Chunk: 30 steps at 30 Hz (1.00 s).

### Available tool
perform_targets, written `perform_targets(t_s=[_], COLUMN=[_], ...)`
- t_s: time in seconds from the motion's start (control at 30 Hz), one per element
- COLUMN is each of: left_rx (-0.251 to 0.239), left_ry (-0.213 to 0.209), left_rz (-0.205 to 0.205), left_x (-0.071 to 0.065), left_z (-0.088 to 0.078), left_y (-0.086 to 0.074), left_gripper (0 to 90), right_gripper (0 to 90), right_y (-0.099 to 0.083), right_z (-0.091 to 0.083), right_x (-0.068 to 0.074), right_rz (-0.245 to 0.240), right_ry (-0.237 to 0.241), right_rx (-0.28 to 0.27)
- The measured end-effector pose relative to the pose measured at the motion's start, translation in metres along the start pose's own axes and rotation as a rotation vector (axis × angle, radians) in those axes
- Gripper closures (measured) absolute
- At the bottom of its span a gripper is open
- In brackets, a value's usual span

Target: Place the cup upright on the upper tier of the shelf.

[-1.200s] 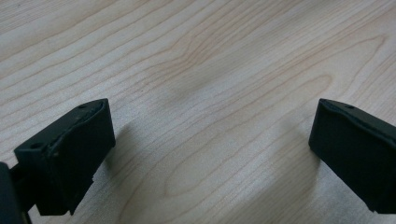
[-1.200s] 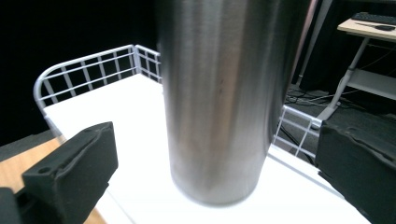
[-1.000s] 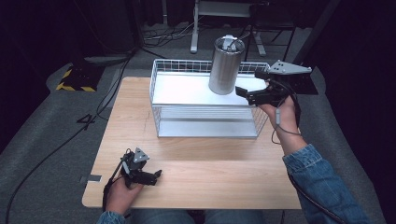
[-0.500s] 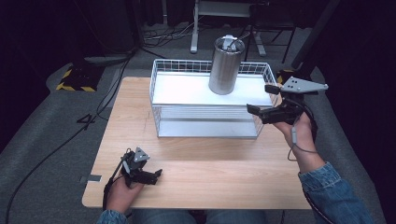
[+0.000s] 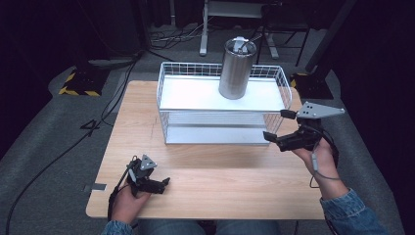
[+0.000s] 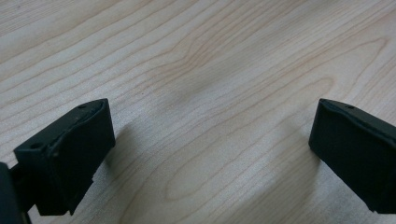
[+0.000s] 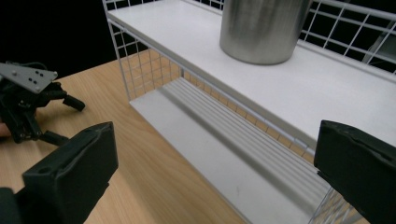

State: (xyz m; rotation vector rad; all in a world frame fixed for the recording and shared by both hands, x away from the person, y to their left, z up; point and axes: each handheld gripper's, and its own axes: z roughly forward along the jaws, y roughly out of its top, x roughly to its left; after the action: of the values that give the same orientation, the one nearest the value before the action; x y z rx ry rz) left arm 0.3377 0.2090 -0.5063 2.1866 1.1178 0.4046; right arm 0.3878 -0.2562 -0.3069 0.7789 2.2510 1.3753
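Jaws of the right gripper (image 5: 279, 125) are spread wide beside the wire rack (image 5: 169, 93), empty; the steel canister (image 7: 261, 28) is cut off above. The left gripper (image 5: 157, 183) is held low, also wide.

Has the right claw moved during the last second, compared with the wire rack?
Yes. The right claw has drawn back from beside the steel cylinder, toward the person, and now sits open at the wire rack's front right corner.

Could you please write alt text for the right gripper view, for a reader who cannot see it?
The right gripper, jaws wide open and empty, faces a white wire rack on a wooden table. A steel canister stands on the rack's top shelf; the left gripper rests farther off.
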Motion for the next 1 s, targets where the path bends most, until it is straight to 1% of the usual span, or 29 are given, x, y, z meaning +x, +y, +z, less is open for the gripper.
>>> perform_targets(t_s=[0.2, 0.3, 0.4, 0.47, 0.57, 0.67, 0.9, 1.0], left_rx=[0.000, -0.003, -0.003, -0.003, -0.002, -0.003, -0.003, -0.003], left_ry=[0.000, -0.002, -0.002, -0.002, -0.002, -0.002, -0.002, -0.002], left_rz=[0.000, -0.005, -0.004, -0.004, -0.004, -0.003, -0.004, -0.005], left_x=[0.000, 0.000, 0.000, 0.000, 0.000, 0.000, 0.000, 0.000], left_z=[0.000, 0.000, 0.000, 0.000, 0.000, 0.000, 0.000, 0.000], left_y=[0.000, 0.000, 0.000, 0.000, 0.000, 0.000, 0.000, 0.000], left_gripper=[0.7, 0.7, 0.7, 0.7, 0.7, 0.7, 0.7, 0.7], right_gripper=[0.1, 0.1, 0.1, 0.1, 0.1, 0.2, 2.8, 3.6], right_y=[-0.023, -0.040, -0.057, -0.068, -0.083, -0.097, -0.124, -0.134], right_z=[-0.001, 0.000, 0.003, 0.006, 0.008, 0.011, 0.021, 0.025], right_x=[0.005, 0.006, 0.006, 0.006, 0.006, 0.007, 0.012, 0.014], right_rz=[0.016, 0.009, 0.015, 0.023, 0.055, 0.065, 0.064, 0.061], right_ry=[0.012, -0.004, 0.012, 0.010, 0.019, 0.010, 0.003, -0.002], right_rx=[0.023, 0.030, 0.050, 0.071, 0.082, 0.098, 0.136, 0.161])
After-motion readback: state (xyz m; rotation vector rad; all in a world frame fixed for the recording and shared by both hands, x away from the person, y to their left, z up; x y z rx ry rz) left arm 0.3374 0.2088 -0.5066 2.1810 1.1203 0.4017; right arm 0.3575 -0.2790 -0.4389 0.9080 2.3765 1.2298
